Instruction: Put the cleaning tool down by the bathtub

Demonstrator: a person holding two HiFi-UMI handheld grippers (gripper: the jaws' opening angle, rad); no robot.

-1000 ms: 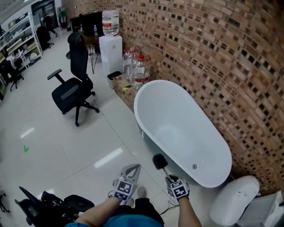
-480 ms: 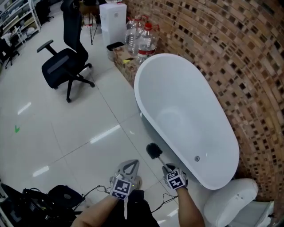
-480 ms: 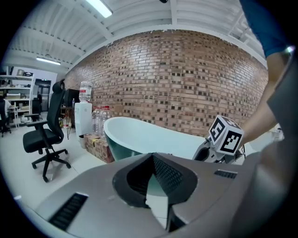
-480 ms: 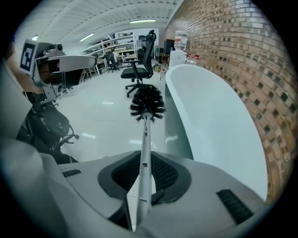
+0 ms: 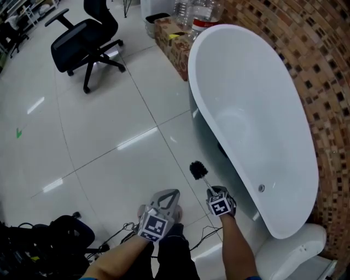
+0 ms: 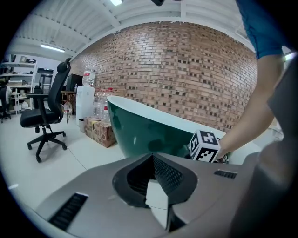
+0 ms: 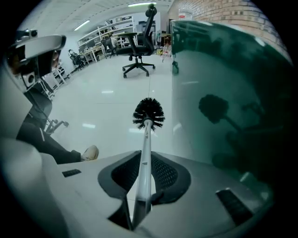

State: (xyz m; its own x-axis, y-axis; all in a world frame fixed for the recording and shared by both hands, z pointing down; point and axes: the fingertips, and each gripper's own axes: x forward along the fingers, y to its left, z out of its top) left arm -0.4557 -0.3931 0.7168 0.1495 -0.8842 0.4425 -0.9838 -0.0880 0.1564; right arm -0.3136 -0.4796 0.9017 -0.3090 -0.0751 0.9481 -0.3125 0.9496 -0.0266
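Observation:
The cleaning tool is a toilet brush with a black bristle head (image 5: 198,169) and a white handle (image 7: 144,158). My right gripper (image 5: 219,204) is shut on that handle, and the brush head (image 7: 149,113) points out over the tiled floor, held above it. The bathtub (image 5: 306,164) is white inside with a dark green outer wall (image 7: 223,93), which stands just right of the brush. My left gripper (image 5: 162,210) hovers beside the right one, its jaws closed with nothing between them (image 6: 156,186). The tub's green side (image 6: 139,135) shows ahead of it.
A black office chair (image 5: 87,41) stands at the far left. A cardboard box (image 5: 172,44) and water bottles (image 5: 199,11) sit at the tub's far end. A white toilet (image 5: 290,251) is near right, below the brick wall (image 5: 328,65). A black bag and cables (image 5: 49,240) lie at lower left.
The head view has tipped down and moved forward along the tub. The brush stays in the right gripper, its head now further out over the floor beside the tub.

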